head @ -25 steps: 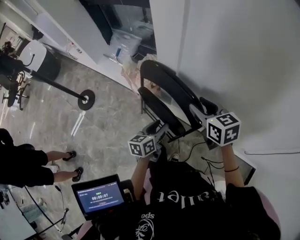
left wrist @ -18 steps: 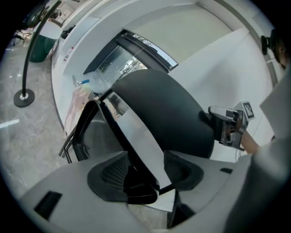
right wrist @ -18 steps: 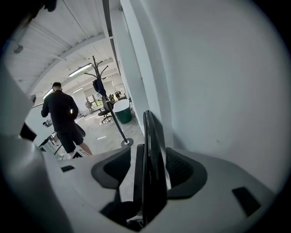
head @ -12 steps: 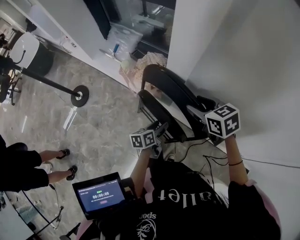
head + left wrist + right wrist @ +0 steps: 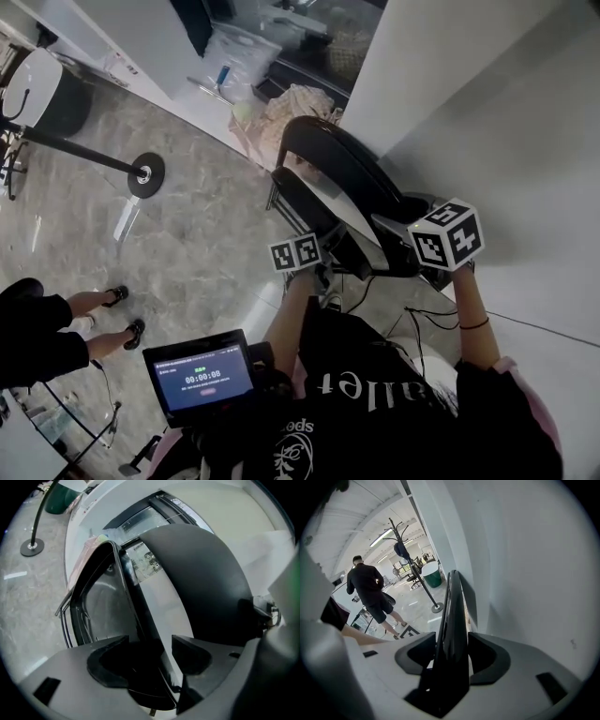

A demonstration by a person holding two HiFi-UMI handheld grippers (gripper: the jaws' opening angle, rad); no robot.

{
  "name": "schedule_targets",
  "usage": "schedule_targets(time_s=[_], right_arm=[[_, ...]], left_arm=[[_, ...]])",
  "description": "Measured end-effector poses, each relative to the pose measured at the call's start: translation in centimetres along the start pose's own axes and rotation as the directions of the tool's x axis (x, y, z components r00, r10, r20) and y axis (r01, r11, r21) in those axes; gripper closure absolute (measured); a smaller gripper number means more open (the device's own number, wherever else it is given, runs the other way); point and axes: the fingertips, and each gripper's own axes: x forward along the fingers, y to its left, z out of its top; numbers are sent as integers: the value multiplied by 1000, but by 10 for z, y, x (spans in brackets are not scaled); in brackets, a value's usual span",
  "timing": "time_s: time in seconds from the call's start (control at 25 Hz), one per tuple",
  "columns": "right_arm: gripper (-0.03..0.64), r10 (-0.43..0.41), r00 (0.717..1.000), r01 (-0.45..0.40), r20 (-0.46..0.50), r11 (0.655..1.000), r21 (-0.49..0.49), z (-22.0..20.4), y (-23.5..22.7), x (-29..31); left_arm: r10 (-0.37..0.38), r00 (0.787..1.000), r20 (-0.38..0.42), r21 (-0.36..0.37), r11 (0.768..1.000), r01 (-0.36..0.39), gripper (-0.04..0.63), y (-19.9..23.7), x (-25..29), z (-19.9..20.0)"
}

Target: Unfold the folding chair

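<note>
While folded flat against the plain white wall [image 5: 487, 103], leans there as a glossy black plastic folding chair [image 5: 361, 178], long axis running in the head view from 5 o'clock, at the tongs, up to 11 o'clock. Puts both tongs at the chair's near end, so the whole length lies dead ahead at 12 o'clock in each gripper view.

Note the grey plastic left gripper [image 5: 150, 639]: jaws spread, having just been opening. Shows the thin rim of the floor-side black panel [image 5: 305, 211] passing between the pads with a gap on both sides, so no pinch.

Note the grey plastic right gripper [image 5: 451, 637]: jaws likewise just widened and now spread. Straddles the edge-on wall-side curved panel [image 5: 454, 602], pads close alongside but not visibly pressing.

Probably calls for closing on both panels, then parting them: left toward 9 o'clock, out over the grey marble floor [image 5: 187, 253], right held near the wall at 3 o'clock. Leaves neither hand nearer, each already at its own panel.
</note>
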Motion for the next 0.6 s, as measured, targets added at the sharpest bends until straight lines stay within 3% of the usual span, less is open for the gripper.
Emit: schedule_targets(time_s=[0.08, 0.16, 0.24, 0.6], right_arm=[[404, -19, 999, 18, -46, 999, -27, -5, -4, 9], [474, -41, 995, 35, -86, 997, -68, -10, -7, 14], [491, -24, 995, 16, -98, 997, -76, -12, -5, 13], [525, 38, 994, -45, -102, 997, -62, -11, 2, 11]], left_arm=[[-1, 1000, -20, -1, 1000, 1, 327, 2, 11, 0], [8, 999, -31, -1, 1000, -8, 327, 3, 18, 1], [24, 999, -31, -13, 1000, -24, 327, 5, 20, 1], [2, 998, 63, -116, 993, 5, 355, 8, 14, 4]])
